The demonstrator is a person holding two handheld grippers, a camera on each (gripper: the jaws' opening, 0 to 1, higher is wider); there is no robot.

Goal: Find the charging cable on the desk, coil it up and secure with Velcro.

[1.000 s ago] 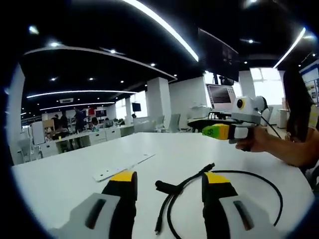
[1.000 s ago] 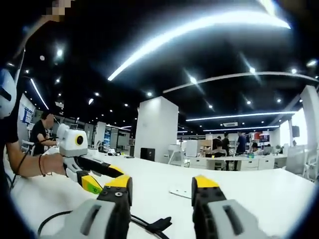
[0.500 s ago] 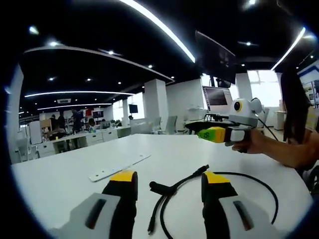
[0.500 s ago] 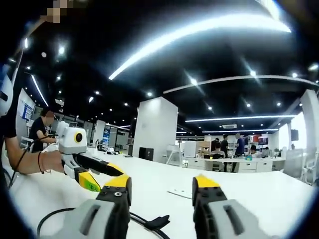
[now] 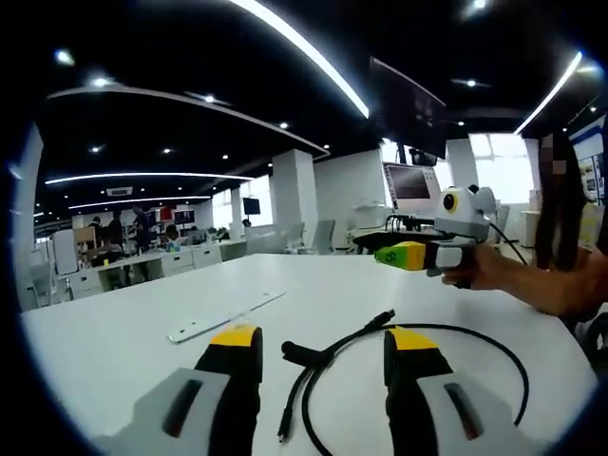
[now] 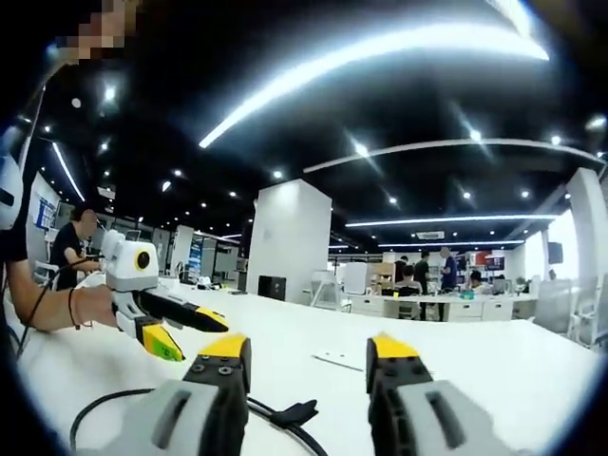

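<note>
A black charging cable (image 5: 332, 361) lies loosely looped on the white table (image 5: 123, 323), its black Velcro tab (image 5: 296, 354) near the middle. My left gripper (image 5: 323, 344) hovers over it, open, with the tab between the jaws. In the right gripper view the cable (image 6: 142, 397) and its tab (image 6: 293, 412) lie just ahead of my right gripper (image 6: 309, 350), open and holding nothing. The right gripper (image 5: 404, 255) also shows in the left gripper view, held in a hand above the table. The left gripper (image 6: 180, 332) appears at the left of the right gripper view.
A flat white strip (image 5: 223, 318) lies on the table beyond the cable; the strip (image 6: 337, 360) shows in the right gripper view too. Desks, monitors and several people stand far behind. A person's arm (image 5: 541, 290) reaches in from the right.
Both views have shifted slightly as the hands drift. The cable appears a little lower and more leftward in the left gripper view. Both grippers stay open.
</note>
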